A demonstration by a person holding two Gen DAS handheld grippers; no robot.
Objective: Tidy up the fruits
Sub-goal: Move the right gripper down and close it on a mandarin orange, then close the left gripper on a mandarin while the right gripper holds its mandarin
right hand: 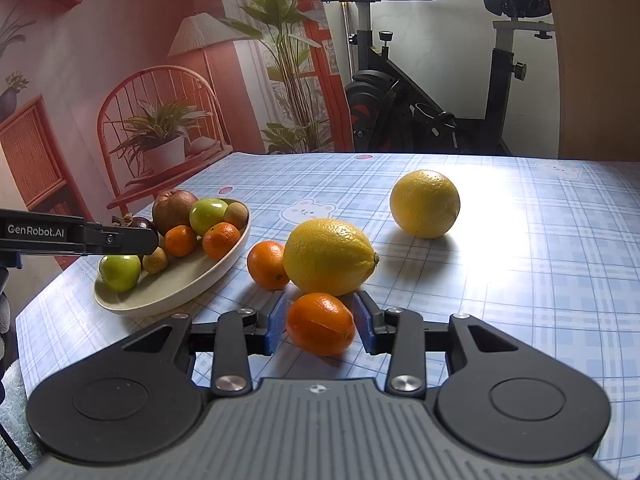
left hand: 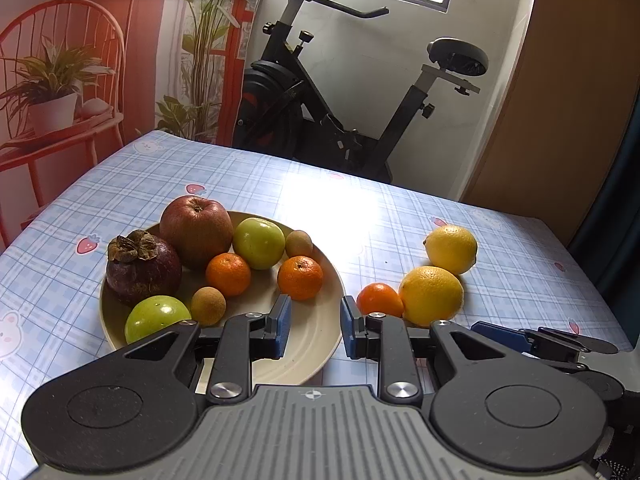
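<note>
A cream plate [left hand: 316, 344] holds an apple [left hand: 196, 230], a mangosteen [left hand: 142, 268], two green fruits, two mandarins and two small brown fruits. My left gripper [left hand: 315, 320] hovers over the plate's near side, jaws drawn close together with nothing between them. On the cloth right of the plate [right hand: 180, 296] lie an orange [right hand: 267, 264], a lemon [right hand: 328, 256] and a rounder lemon [right hand: 425, 203]. A second small orange [right hand: 320, 324] rests on the table between the blue pads of my right gripper [right hand: 322, 320]. The pads stand just off its sides, so this gripper is open.
The table wears a blue checked cloth [right hand: 520, 260], with bare cloth to the right of the lemons. An exercise bike [left hand: 320, 120] stands behind the far edge. The left gripper's arm [right hand: 80, 236] reaches over the plate from the left.
</note>
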